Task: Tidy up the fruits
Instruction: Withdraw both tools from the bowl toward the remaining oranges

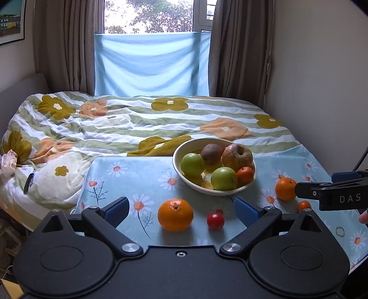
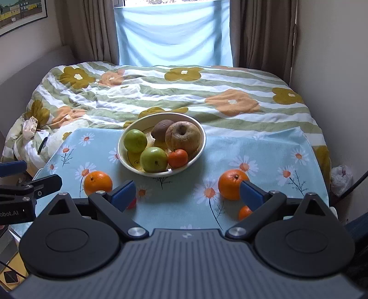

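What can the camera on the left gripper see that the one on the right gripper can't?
Only the left wrist view shows the window glass with trees and the whole small red fruit. Only the right wrist view shows a plastic bag by the wall. Both show the bowl of fruit, two oranges on the daisy cloth and a small tangerine. Left gripper and right gripper are open.

Floral duvet (image 1: 138, 119), brown curtains (image 1: 64, 46), framed picture (image 2: 20, 13)
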